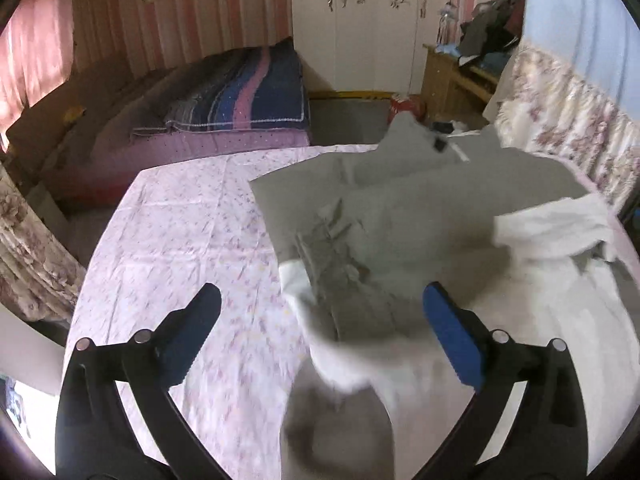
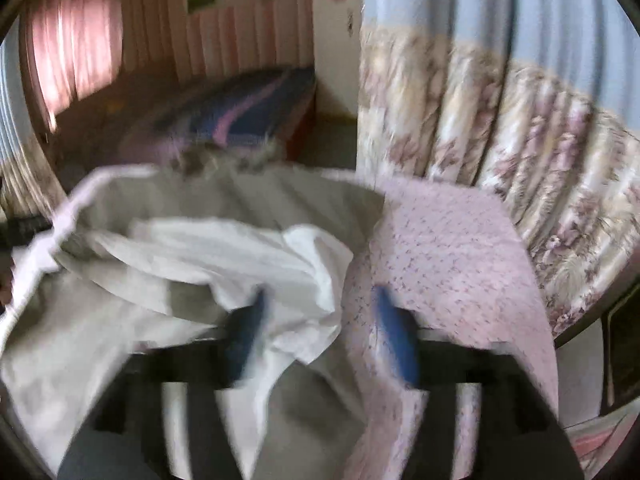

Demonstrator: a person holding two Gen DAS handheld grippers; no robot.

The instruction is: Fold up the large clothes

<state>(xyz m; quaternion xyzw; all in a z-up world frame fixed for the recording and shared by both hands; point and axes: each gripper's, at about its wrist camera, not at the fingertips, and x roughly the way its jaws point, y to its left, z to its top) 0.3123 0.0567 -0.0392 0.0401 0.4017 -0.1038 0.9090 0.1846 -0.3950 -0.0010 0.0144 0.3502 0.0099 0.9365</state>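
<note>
Grey-and-white garment on pink sheet, label unreadable; left claw, right claw wide, empty.

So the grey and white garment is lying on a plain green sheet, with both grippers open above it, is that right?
Not quite: the sheet is pink with a small floral print, not plain green, as the left wrist view shows. The rest holds: the grey and white garment lies on it, and the left gripper and right gripper are both open, pressing on nothing.
</note>
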